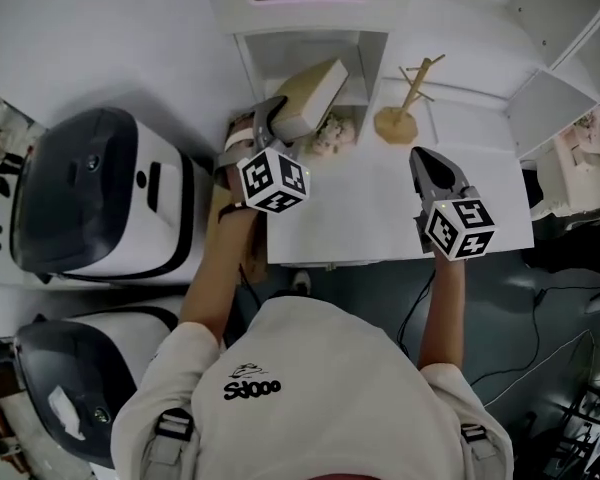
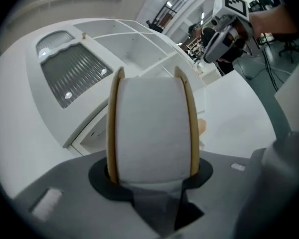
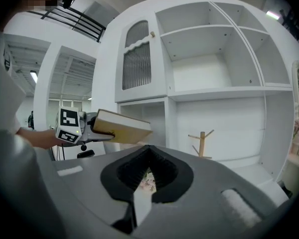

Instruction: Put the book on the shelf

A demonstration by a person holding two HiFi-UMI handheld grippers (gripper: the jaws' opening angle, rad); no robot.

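Observation:
A thick book with tan covers and white pages [image 1: 310, 96] is tilted in the air in front of the white shelf unit's low open compartment [image 1: 298, 53]. My left gripper [image 1: 278, 120] is shut on it. In the left gripper view the book [image 2: 152, 128] fills the space between the jaws, page edge toward the camera. In the right gripper view the book [image 3: 122, 126] sticks out of the left gripper [image 3: 89, 127] toward the compartment [image 3: 154, 118]. My right gripper [image 1: 432, 168] hovers over the white counter [image 1: 370, 218] at the right, shut, with nothing in it.
A wooden mug tree [image 1: 405, 103] stands on the counter just right of the compartment. A small floral object [image 1: 335, 133] lies below the book. Two white machines with dark lids [image 1: 100, 193] stand at the left. Upper shelves [image 3: 209, 44] hold nothing. Cables trail on the floor [image 1: 540, 358].

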